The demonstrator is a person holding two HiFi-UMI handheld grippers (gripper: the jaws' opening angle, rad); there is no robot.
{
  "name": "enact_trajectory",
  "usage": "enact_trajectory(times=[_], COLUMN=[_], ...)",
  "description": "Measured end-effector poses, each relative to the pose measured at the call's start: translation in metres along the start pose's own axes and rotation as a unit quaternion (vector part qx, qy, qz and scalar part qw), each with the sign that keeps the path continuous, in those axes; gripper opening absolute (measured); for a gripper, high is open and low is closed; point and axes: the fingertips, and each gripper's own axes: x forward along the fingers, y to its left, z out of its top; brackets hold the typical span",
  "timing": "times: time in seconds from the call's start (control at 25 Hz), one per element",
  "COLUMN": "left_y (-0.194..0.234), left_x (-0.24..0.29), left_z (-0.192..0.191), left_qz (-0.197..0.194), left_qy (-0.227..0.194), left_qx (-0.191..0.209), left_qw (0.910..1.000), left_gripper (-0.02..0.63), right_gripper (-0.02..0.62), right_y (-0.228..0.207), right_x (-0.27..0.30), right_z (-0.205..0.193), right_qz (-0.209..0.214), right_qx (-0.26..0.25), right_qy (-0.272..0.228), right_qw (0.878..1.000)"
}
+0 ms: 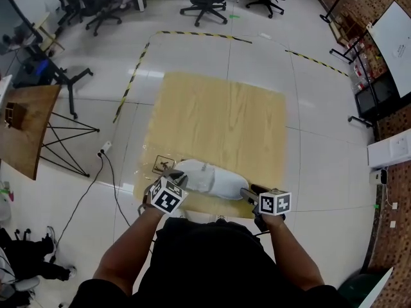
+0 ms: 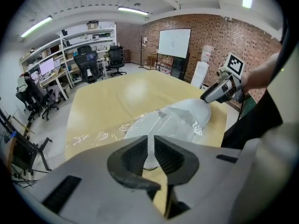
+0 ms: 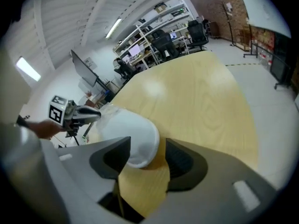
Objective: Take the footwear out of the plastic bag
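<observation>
i'm at the grasping step: my left gripper [image 2: 150, 146] pinches a thin fold of the crinkly clear plastic bag [image 2: 112, 132], and my right gripper [image 3: 147, 146] gapes wide around the soft, rounded white footwear [image 3: 128, 132], which lies bagged on the smooth wooden table [image 1: 225, 120]. next, i judge, the right jaws must close on the footwear and draw it out against the held film.
</observation>
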Motion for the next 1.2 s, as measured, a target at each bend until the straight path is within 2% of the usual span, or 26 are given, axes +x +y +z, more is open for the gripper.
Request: enact_trajectory(times=[0.12,0.2,0.32,0.48,0.84,1.04,1.2], left_y=[-0.005,-0.006,-0.004,-0.007,0.001,0.003,0.006], left_x=[0.004,0.005,0.007,0.009,0.008,0.012,0.009], left_z=[0.001,-0.001,-0.007,-0.011,-0.026,-0.026,-0.017], left_qz=[-0.003,-0.003,0.000,-0.001,0.004,0.009,0.014], left_qy=[0.001,0.004,0.011,0.013,0.026,0.032,0.015], left_qx=[-0.001,-0.002,-0.006,-0.011,-0.009,-0.007,-0.005], left_qw=[1.0000,1.0000,0.9999,0.9999,0.9996,0.9994,0.9998], left_gripper=[0.051,0.050,0.048,0.048,0.033,0.008,0.009], right_gripper=[0.251,0.244,0.142,0.093,0.084,0.084,0.084], right_y=[-0.001,0.000,0.008,0.007,-0.034,-0.049,-0.062], right_x=[0.012,0.013,0.012,0.000,-0.033,-0.050,-0.068], right_z=[-0.001,0.000,0.000,0.003,-0.004,-0.005,-0.007], right_qz=[-0.030,-0.022,0.023,0.044,0.019,0.009,-0.008], right_qx=[-0.021,-0.005,0.033,0.051,0.073,0.063,0.056], right_qy=[0.021,0.024,0.017,-0.007,-0.021,-0.025,-0.027], right_qw=[0.999,0.999,0.999,0.998,0.997,0.998,0.998])
